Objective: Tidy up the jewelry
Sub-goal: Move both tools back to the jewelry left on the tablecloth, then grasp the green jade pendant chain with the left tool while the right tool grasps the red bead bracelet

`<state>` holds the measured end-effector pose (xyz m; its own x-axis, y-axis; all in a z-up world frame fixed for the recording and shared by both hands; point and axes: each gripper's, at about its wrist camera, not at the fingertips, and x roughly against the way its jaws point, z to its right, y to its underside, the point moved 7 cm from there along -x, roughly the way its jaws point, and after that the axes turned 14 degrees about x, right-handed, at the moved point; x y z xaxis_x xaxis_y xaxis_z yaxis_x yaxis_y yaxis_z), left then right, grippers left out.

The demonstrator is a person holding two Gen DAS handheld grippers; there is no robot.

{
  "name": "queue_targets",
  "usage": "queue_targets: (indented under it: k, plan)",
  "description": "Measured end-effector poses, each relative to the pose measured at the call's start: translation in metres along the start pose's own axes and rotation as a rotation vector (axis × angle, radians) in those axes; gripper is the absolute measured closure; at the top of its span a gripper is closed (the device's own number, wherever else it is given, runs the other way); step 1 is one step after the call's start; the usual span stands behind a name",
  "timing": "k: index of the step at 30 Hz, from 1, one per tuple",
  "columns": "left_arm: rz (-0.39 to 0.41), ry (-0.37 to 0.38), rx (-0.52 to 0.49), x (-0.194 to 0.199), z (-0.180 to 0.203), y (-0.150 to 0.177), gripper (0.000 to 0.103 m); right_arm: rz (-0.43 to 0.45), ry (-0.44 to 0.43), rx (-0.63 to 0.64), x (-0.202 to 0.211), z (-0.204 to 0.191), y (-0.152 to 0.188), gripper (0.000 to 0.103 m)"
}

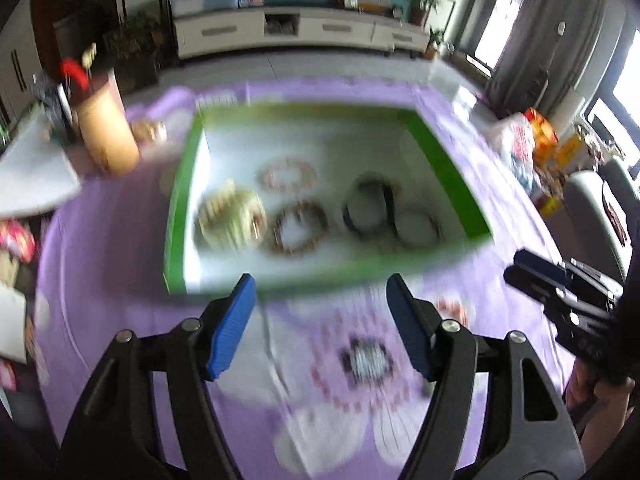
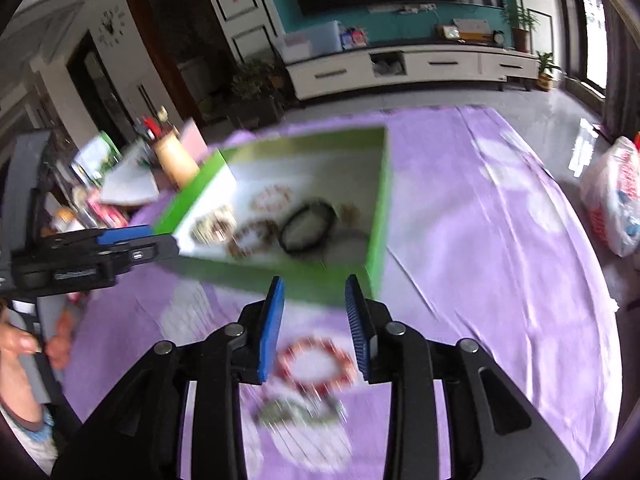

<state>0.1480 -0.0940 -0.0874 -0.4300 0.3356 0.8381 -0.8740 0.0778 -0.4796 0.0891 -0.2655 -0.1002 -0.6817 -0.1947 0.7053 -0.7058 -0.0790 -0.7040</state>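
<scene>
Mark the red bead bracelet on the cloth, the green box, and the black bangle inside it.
red bead bracelet [image 2: 316,366]: right wrist view, near side of its bead ring.
green box [image 2: 382,208]: right wrist view, right wall.
black bangle [image 2: 308,222]: right wrist view, its band.

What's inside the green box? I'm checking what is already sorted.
The green box holds a pink bead bracelet, a brown bead bracelet, a black band and a pale chunky piece. Blur hides finer detail.

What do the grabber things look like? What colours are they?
Each hand-held gripper, left and right, has shiny black plastic arms with round silver bolts. The fingers are flat blue pads with tiny ridges. Seen from the side, the body is a black block with a blue top.
</scene>
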Motion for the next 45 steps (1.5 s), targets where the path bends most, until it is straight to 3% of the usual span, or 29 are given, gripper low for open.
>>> queue_targets:
  k: [5,9,13,21,26,29,31,33,37,45]
  plan:
    - [-0.152,0.086,0.000,-0.016,0.011,0.060,0.034,-0.076,0.023,-0.033,0.000,0.000,0.047,0.071]
    - [-0.210,0.108,-0.005,-0.027,0.028,0.088,0.034,-0.093,0.035,-0.085,-0.002,0.002,0.074,0.071]
    - [-0.225,0.111,-0.015,-0.037,0.043,0.100,0.042,-0.086,0.021,-0.124,0.003,0.001,0.088,0.071]
    - [-0.238,0.056,-0.066,-0.062,0.060,0.110,0.055,-0.046,0.010,-0.167,0.018,0.014,0.094,0.071]
    - [-0.172,-0.001,-0.157,-0.064,0.073,0.119,0.056,-0.038,0.007,-0.188,0.018,0.022,0.096,0.071]
    - [-0.110,-0.038,-0.210,-0.065,0.082,0.121,0.063,-0.028,-0.015,-0.206,0.016,0.024,0.096,0.071]
    - [-0.101,-0.010,-0.233,-0.064,0.090,0.125,0.084,-0.028,-0.020,-0.207,0.014,0.023,0.096,0.071]
    - [-0.113,0.010,-0.237,-0.063,0.094,0.127,0.092,-0.034,-0.018,-0.203,0.011,0.022,0.096,0.071]
    - [-0.148,0.061,-0.164,-0.061,0.088,0.126,0.098,-0.037,-0.030,-0.205,0.008,0.021,0.094,0.071]
    - [-0.093,0.130,-0.047,-0.026,0.052,0.103,0.098,-0.080,-0.042,-0.177,-0.014,0.012,0.088,0.071]
